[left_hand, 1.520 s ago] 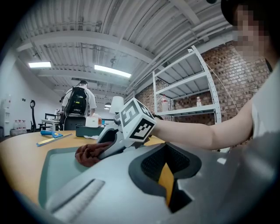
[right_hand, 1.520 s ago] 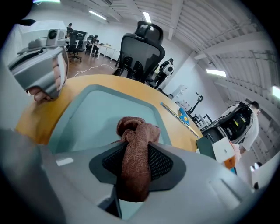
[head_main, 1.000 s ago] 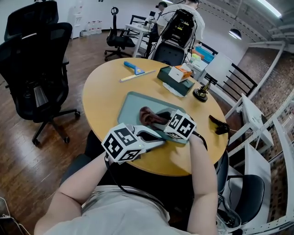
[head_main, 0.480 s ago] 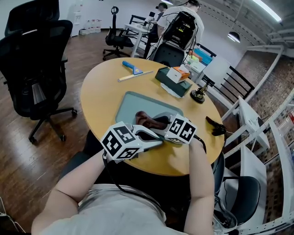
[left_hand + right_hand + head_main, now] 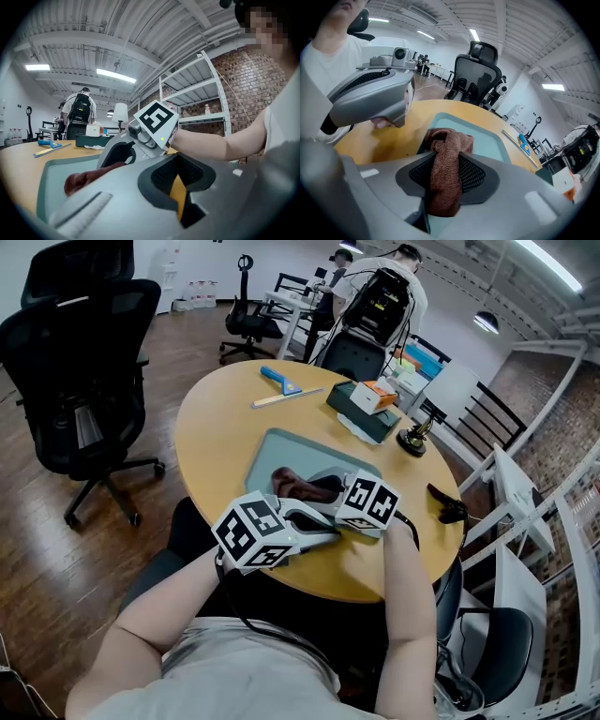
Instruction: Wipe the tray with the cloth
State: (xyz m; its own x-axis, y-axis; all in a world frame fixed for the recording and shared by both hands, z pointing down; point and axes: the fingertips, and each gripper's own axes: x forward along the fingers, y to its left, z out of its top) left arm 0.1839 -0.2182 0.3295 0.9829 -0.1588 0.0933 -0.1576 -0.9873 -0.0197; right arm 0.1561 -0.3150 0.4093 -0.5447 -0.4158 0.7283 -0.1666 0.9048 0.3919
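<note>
Cloth (image 5: 446, 173), brown terry, was pinched between the pads of the right gripper (image 5: 314, 495), jaws part-way closed on it. The bunched end stuck out past the tips and lay on the tray (image 5: 272, 451). That grey-green tray sat under and ahead of this gripper, on the round wooden table (image 5: 216, 418), and the gripper tilted down toward it. Left gripper (image 5: 180, 187) sat level just to the left of the right one, near the tray's closest rim; whether it touched the rim could not be told. Its jaws were drawn narrow, with only a thin slit of tabletop colour showing between the pads and nothing in them. From its own view the tray spread ahead and to the left, and the cloth lay on it below the right gripper. Farther ahead of both grippers, past the tray, lay a blue scraper (image 5: 279, 381) and a dark box (image 5: 361, 409) with a small carton on top. Well off to the left stood a black office chair (image 5: 84, 343).
</note>
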